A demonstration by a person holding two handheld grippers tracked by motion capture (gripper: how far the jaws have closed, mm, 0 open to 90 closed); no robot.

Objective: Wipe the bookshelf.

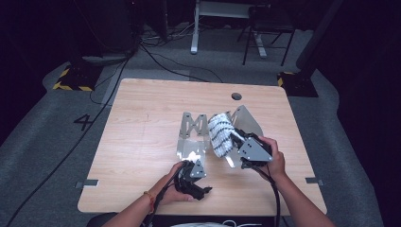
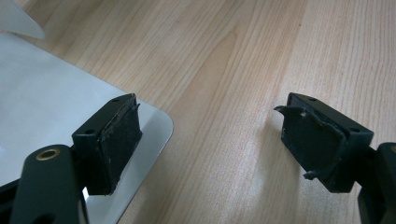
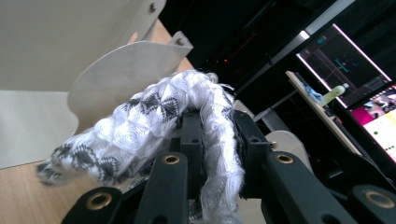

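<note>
High view is showing the right gripper (image 1: 239, 142) clamping the cloth (image 1: 220, 134) at frame centre, over the metal stand (image 1: 195, 125); the left gripper (image 1: 201, 189) is resting wide open at lower centre.

The wooden worktop (image 1: 142, 137) has a round hole (image 1: 236, 96) at one o'clock. On the grey floor beyond, black cables (image 1: 161, 59) trail at eleven o'clock, a white desk leg (image 1: 195, 28) stands at twelve, a black chair (image 1: 265, 28) at one. Lit screens (image 3: 359, 84) glow at three o'clock in the right gripper view.
</note>
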